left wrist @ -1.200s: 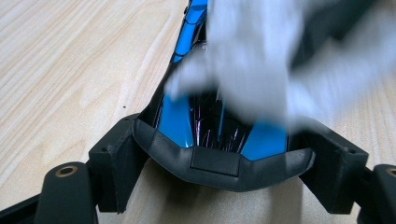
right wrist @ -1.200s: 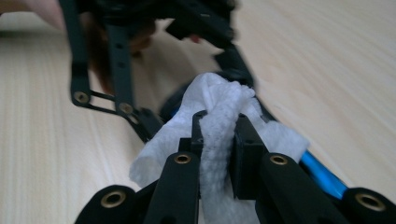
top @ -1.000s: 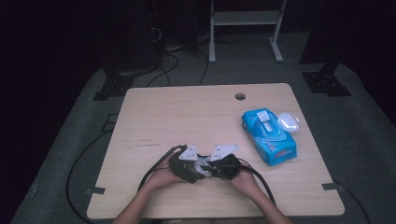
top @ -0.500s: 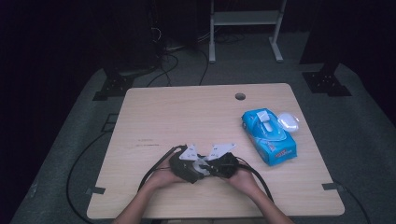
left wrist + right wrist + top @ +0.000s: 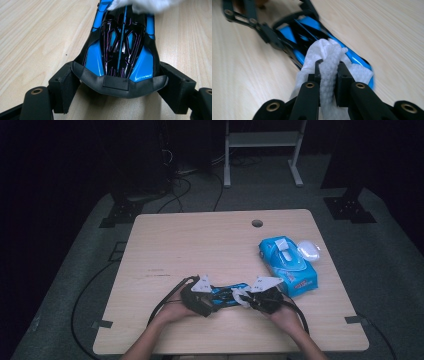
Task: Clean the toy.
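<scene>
Bench [image 5: 165,245] of pale wood carries everything, and the work sits near its front edge, a little left of the middle. Next in size is a blue pack of wet wipes [image 5: 289,265] close to the right edge, with a small white object, maybe a lid or a mouse, just beside it toward the back; I cannot tell which. The toy car [image 5: 227,296], blue and black, lies flat on the bench with its long axis parallel to the front edge, so it runs from one hand to the other. The left hand-held gripper [image 5: 120,86] is clamped on one end of the car: in the left gripper view its two jaws press on both sides of the wide black end piece, and the body points straight away from this gripper, toward the right hand. The right hand-held gripper [image 5: 329,75] comes from the opposite end and is closed tight on a white wipe [image 5: 329,56], which is folded between the jaws and rests on the far part of the car's top. So the car lies directly ahead of the right gripper, along its own line, and the right hand is the nearer one to the part not yet covered by the wipe. I judge the coming move is a stroke of the wipe along the long axis, toward the left gripper, while the left one keeps the car from sliding.
</scene>
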A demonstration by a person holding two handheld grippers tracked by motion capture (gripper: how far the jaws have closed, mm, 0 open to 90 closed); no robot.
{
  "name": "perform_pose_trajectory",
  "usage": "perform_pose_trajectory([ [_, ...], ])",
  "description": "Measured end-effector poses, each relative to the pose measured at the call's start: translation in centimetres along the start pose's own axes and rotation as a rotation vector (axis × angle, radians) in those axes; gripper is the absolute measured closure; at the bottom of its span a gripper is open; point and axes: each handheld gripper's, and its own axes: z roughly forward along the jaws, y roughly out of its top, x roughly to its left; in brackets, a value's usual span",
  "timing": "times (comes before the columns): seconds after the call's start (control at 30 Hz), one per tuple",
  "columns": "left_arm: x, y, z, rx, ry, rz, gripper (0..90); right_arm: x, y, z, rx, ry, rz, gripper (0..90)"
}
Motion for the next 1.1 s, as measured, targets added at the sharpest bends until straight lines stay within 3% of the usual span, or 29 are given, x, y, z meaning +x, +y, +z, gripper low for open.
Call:
perform_pose_trajectory([
  [0.13,0.0,-0.2,0.0,-0.008,0.000,-0.013,23.1,1.8,1.4,1.5,-0.019,0.044,-0.044,81.8],
  [0.23,0.0,-0.1,-0.1,-0.003,0.001,-0.007,23.3,1.8,1.8,1.7,-0.013,0.059,-0.063,81.8],
  [0.37,0.0,-0.1,-0.1,-0.002,0.002,0.001,23.5,0.9,0.9,0.8,0.003,0.026,-0.041,81.7],
  [0.4,0.0,-0.1,-0.1,0.002,0.004,0.001,23.5,-0.5,-0.2,0.0,0.002,-0.014,-0.008,81.7],
  [0.43,0.0,-0.1,-0.1,0.002,0.004,0.001,23.5,-0.5,-0.2,0.0,0.002,-0.014,-0.008,81.7],
  [0.47,0.0,-0.1,-0.2,0.003,0.003,-0.002,23.5,-1.6,-0.8,-0.5,0.041,-0.083,0.003,81.7],
  [0.5,0.0,-0.1,-0.2,0.003,0.003,-0.002,23.5,-1.6,-0.8,-0.5,0.041,-0.083,0.003,81.7],
  [0.53,0.0,-0.1,-0.2,0.003,0.002,-0.001,23.5,-2.7,-1.5,-0.6,0.031,-0.071,0.075,81.7],
  [0.57,0.0,-0.1,-0.2,0.003,0.002,-0.001,23.5,-3.0,-1.7,-0.7,0.019,-0.057,0.101,81.8],
  [0.7,0.0,-0.1,-0.1,0.001,0.000,-0.006,23.5,-2.2,-1.1,-0.5,-0.004,-0.034,0.086,81.8],
  [0.73,0.0,-0.1,-0.1,-0.003,-0.001,-0.010,23.5,-1.1,-0.3,0.1,-0.033,0.013,0.066,81.7],
  [0.77,0.0,-0.1,-0.1,-0.003,-0.001,-0.010,23.5,-0.7,-0.1,0.4,-0.040,0.029,0.061,81.6],
  [0.83,0.0,-0.2,-0.2,0.003,0.001,-0.007,23.5,-0.2,0.2,0.8,-0.037,0.017,0.024,81.5],
  [0.97,0.0,-0.1,-0.2,0.004,0.004,-0.007,23.6,-1.1,-0.2,0.5,-0.025,0.009,0.060,81.6],
  [1.0,0.0,-0.1,-0.2,0.004,0.004,-0.007,23.6,-2.4,-0.9,0.2,-0.007,-0.051,0.092,81.6],
  [1.07,0.0,-0.1,-0.1,0.001,0.001,-0.007,23.6,-3.2,-1.1,0.2,-0.020,-0.040,0.158,81.6],
  [1.1,0.0,-0.1,-0.1,0.000,0.000,-0.010,23.6,-3.3,-1.0,0.3,-0.023,-0.053,0.152,81.6],
])
